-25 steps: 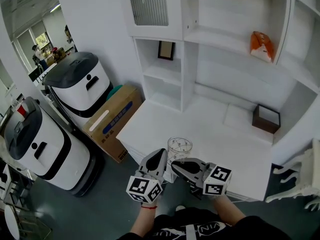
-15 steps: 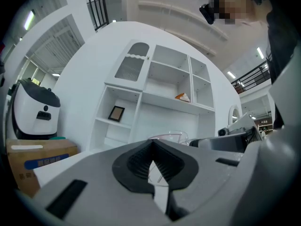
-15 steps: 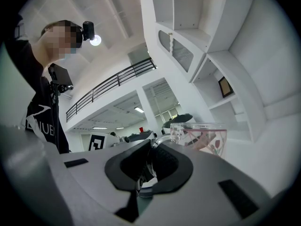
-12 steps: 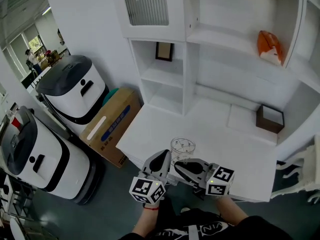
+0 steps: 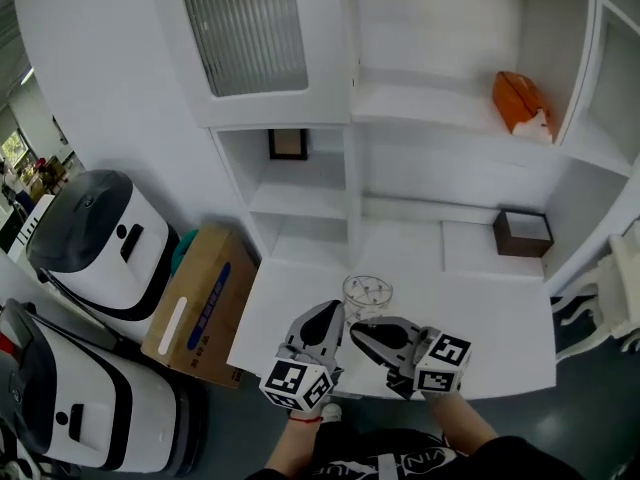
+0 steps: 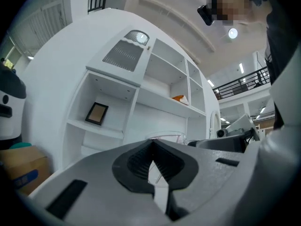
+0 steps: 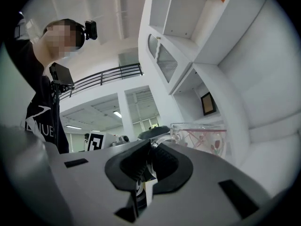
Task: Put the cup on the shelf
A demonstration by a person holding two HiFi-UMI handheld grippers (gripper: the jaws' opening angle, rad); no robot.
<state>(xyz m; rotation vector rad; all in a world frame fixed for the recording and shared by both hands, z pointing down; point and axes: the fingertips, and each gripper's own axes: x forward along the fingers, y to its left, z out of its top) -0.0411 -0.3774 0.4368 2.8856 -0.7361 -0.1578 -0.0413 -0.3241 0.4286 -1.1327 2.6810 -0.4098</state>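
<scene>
A clear glass cup point(image 5: 367, 293) with a small red flower pattern hangs over the front of the white desk point(image 5: 490, 313). My right gripper point(image 5: 362, 331) sits just below it, shut on the cup's handle; in the right gripper view the handle point(image 7: 157, 142) runs into the closed jaws and the cup point(image 7: 202, 133) stands just past them. My left gripper point(image 5: 322, 320) is beside the cup's left side, jaws shut, with the cup's rim point(image 6: 165, 137) showing just beyond its tip point(image 6: 151, 149). The white shelf unit point(image 5: 400, 103) rises behind the desk.
An orange bag point(image 5: 520, 103) lies on the upper right shelf. A brown open box point(image 5: 522, 233) stands at the desk's back right. A framed picture point(image 5: 288, 144) sits in the left cubby. A cardboard box point(image 5: 195, 303) and white machines point(image 5: 85, 233) stand on the floor at left.
The head view has tilted up and turned toward the shelf unit, which now fills more of the frame. Both grippers and the cup keep their hold and place in front of me.
</scene>
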